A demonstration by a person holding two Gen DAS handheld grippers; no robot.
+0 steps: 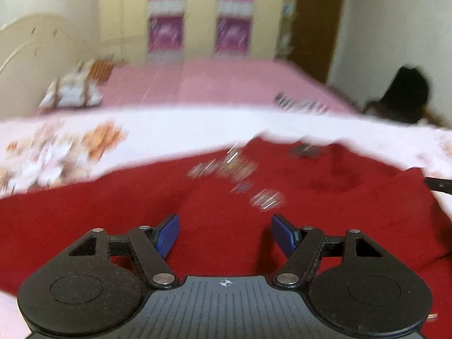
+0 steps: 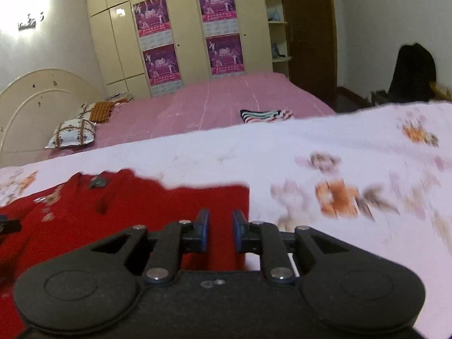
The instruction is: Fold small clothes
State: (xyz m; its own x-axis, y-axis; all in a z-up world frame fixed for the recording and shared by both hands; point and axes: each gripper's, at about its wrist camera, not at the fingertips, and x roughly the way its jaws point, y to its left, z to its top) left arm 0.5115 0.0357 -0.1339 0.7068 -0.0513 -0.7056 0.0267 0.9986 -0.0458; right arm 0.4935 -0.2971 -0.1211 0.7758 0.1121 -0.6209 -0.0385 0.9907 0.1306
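Observation:
A red garment (image 1: 282, 240) with shiny decoration (image 1: 234, 169) on its chest lies spread on a white floral sheet (image 1: 169, 132). My left gripper (image 1: 225, 220) hovers low over the middle of the garment, its blue pads (image 1: 169, 234) wide apart with nothing between them. In the right wrist view the red garment (image 2: 127, 203) lies at lower left, its straight edge ending just past my right gripper (image 2: 220, 214). That gripper's pads stand a narrow gap apart over the garment's right edge and hold nothing. A dark tip (image 1: 438, 183) shows at the right edge of the left wrist view.
Beyond the floral sheet (image 2: 310, 147) lies a bed with a pink cover (image 2: 212, 99), a folded striped garment (image 2: 265, 114) on its near side and pillows (image 2: 73, 135) by the headboard. A wardrobe with purple posters (image 2: 183, 28) stands behind. A dark garment hangs over a chair (image 2: 412, 70) at right.

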